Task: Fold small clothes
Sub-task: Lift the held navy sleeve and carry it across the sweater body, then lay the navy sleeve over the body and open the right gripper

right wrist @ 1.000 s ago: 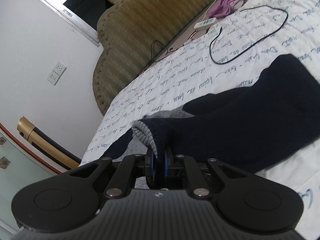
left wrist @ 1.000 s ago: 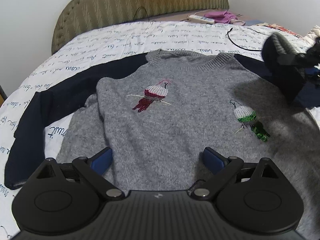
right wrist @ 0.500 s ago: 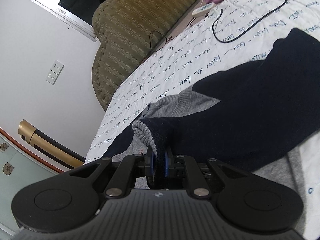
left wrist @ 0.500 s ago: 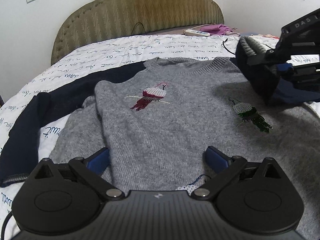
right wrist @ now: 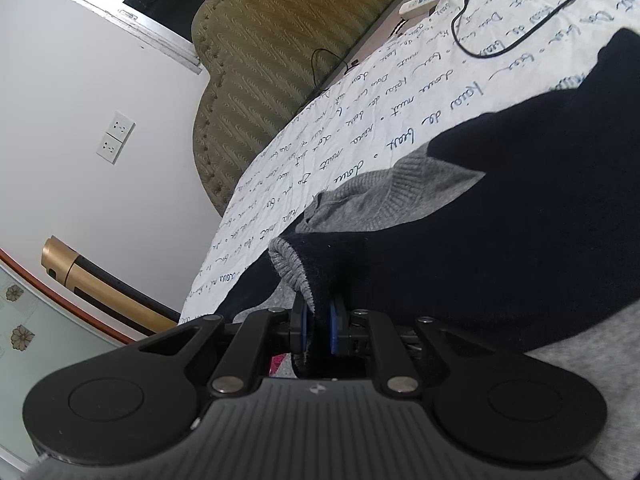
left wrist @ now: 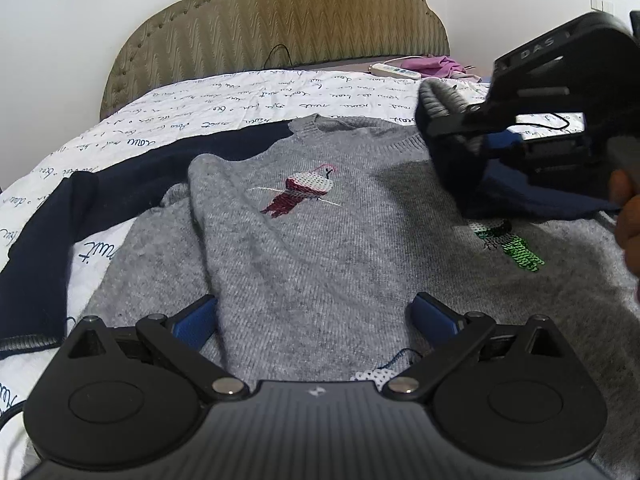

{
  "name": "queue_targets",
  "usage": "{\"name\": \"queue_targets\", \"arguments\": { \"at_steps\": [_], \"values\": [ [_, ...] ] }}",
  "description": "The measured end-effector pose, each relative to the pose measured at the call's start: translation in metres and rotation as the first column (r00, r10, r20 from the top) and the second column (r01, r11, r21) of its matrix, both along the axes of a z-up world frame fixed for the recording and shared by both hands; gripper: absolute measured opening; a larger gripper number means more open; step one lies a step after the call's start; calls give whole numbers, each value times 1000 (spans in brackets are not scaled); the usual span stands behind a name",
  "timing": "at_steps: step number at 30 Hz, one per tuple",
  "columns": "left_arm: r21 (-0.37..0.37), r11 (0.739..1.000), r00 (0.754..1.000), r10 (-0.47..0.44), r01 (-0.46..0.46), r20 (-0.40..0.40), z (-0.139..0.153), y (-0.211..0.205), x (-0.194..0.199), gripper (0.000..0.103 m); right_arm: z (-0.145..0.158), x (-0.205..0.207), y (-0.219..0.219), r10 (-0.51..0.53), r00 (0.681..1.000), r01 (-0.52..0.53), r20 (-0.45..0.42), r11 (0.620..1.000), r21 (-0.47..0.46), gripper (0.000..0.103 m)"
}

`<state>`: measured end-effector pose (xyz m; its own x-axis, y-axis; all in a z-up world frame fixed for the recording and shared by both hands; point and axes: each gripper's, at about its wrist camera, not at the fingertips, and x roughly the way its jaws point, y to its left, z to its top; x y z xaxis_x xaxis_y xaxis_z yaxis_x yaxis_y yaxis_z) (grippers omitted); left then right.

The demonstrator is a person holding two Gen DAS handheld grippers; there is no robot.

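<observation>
A small grey sweater (left wrist: 320,240) with navy sleeves and two embroidered birds lies flat on the bed. My left gripper (left wrist: 316,314) hovers open over its lower front, nothing between the blue pads. The left navy sleeve (left wrist: 100,200) stretches out over the bedspread. In the right wrist view my right gripper (right wrist: 318,328) is shut on the cuff of the right navy sleeve (right wrist: 500,220), lifted and drawn across the sweater's chest. In the left wrist view the right gripper (left wrist: 476,140) holds that sleeve above the green bird (left wrist: 516,250).
The white bedspread (left wrist: 240,100) with blue script covers the bed, a padded olive headboard (left wrist: 280,24) behind it. A power strip (left wrist: 394,70), pink cloth (left wrist: 436,65) and a black cable (right wrist: 532,28) lie near the head. A person's hand (left wrist: 628,224) shows at the right edge.
My right gripper has carried the navy sleeve leftward over the sweater, now covering more of its right chest. The left gripper's jaws opened slightly wider and stayed over the hem.
</observation>
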<state>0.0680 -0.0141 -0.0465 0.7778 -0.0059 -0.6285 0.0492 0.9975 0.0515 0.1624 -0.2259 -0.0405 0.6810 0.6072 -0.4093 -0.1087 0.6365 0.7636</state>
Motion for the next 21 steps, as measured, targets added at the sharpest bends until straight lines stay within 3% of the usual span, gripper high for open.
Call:
{"name": "queue_targets", "arguments": {
  "at_steps": [6, 15, 19, 21],
  "values": [
    [1, 1000, 1000, 0, 0, 0, 0, 0, 0, 103, -12, 8, 14, 31, 999, -31, -23, 999, 9, 15],
    [0, 1000, 1000, 0, 0, 0, 0, 0, 0, 103, -4, 20, 33, 78, 997, -78, -10, 997, -6, 14],
    [-4, 1000, 1000, 0, 0, -2, -1, -1, 0, 103, 0, 23, 44, 96, 995, -96, -8, 993, -69, 14],
    [-8, 1000, 1000, -1, 1, -2, -1, -1, 0, 103, 7, 21, 49, 113, 994, -108, 14, 977, -183, 20]
  ]
}}
